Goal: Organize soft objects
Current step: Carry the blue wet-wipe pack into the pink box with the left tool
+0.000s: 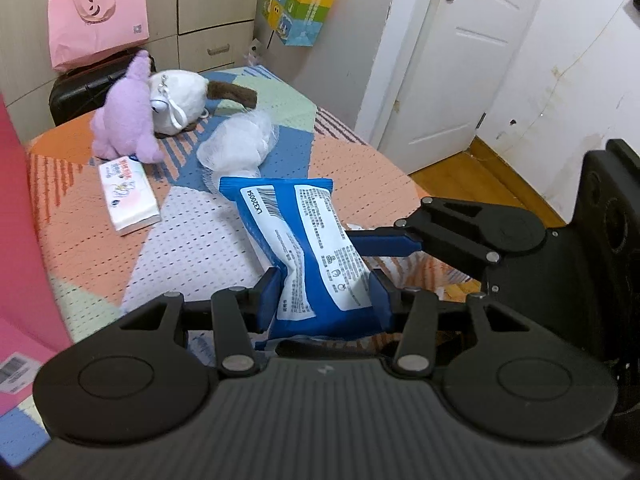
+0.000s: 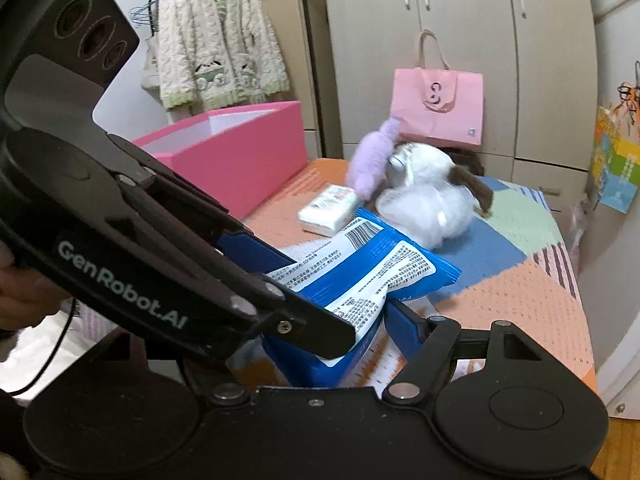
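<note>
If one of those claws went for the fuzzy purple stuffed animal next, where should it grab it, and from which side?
Probably around the narrow middle of the purple plush toy, coming from the near side over the flat white tissue pack. It stands upright and leans on the white plush ball behind it, so the back is blocked. Its soft body should squash between the pads.

1. Both views are evenly and fairly brightly lit by soft indoor light; its source is not in view.
2. Shadows are faint, only a soft dark patch under the blue packet point(image 1: 312, 248) on the bed point(image 1: 192, 236).
3. Fisheye bending curves the white door point(image 1: 452, 52) and wardrobe point(image 2: 460, 40); corners darken.
4. In the right wrist view the purple plush point(image 2: 370, 160) and white plush point(image 2: 424, 200) are smeared by motion blur.
5. In the left wrist view the far things are sharp.
</note>
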A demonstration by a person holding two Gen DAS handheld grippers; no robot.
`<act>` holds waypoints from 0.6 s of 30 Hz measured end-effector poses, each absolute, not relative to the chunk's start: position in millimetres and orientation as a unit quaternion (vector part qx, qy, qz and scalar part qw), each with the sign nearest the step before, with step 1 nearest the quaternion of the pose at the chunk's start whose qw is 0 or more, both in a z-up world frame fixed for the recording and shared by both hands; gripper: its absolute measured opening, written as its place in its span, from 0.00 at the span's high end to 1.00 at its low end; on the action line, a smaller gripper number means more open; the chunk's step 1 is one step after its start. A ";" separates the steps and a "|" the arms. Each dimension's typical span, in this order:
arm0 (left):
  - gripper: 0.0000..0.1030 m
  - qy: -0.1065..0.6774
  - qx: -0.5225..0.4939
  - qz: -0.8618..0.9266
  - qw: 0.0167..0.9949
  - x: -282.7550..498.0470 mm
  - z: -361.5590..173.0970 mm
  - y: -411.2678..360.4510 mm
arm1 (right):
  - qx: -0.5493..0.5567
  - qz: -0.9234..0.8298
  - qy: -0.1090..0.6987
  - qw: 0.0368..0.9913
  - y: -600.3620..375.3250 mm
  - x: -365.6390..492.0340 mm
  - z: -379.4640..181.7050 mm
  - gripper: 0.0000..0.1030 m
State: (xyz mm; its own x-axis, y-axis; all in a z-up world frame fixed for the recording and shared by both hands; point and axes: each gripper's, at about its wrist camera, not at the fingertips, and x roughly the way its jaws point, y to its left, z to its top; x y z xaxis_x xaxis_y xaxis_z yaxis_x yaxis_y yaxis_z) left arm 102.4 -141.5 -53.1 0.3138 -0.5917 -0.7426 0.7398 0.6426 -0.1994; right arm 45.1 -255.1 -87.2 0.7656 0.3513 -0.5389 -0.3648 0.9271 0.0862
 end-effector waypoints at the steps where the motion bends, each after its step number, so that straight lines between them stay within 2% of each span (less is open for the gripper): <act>1: 0.56 0.421 0.084 -0.412 0.804 102.1 -48.9 -137.2 | -0.010 0.194 0.290 0.937 -252.8 44.6 -83.7 0.24; 12: 0.56 0.443 0.071 -0.410 0.794 90.9 -13.4 -93.5 | -0.029 0.245 0.309 0.919 -218.9 36.5 -46.0 0.24; 18: 0.56 0.427 0.076 -0.397 0.809 79.0 10.2 -65.3 | -0.043 0.277 0.302 0.911 -195.5 37.3 -21.2 0.24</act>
State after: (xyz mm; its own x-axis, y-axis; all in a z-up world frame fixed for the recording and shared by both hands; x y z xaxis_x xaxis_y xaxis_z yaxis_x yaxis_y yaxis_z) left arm 79.0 -65.3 10.2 0.3200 -0.5779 -0.7508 0.7075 0.6728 -0.2164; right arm 37.3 -195.5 -21.2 0.6644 0.4793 -0.5735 -0.5309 0.8427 0.0893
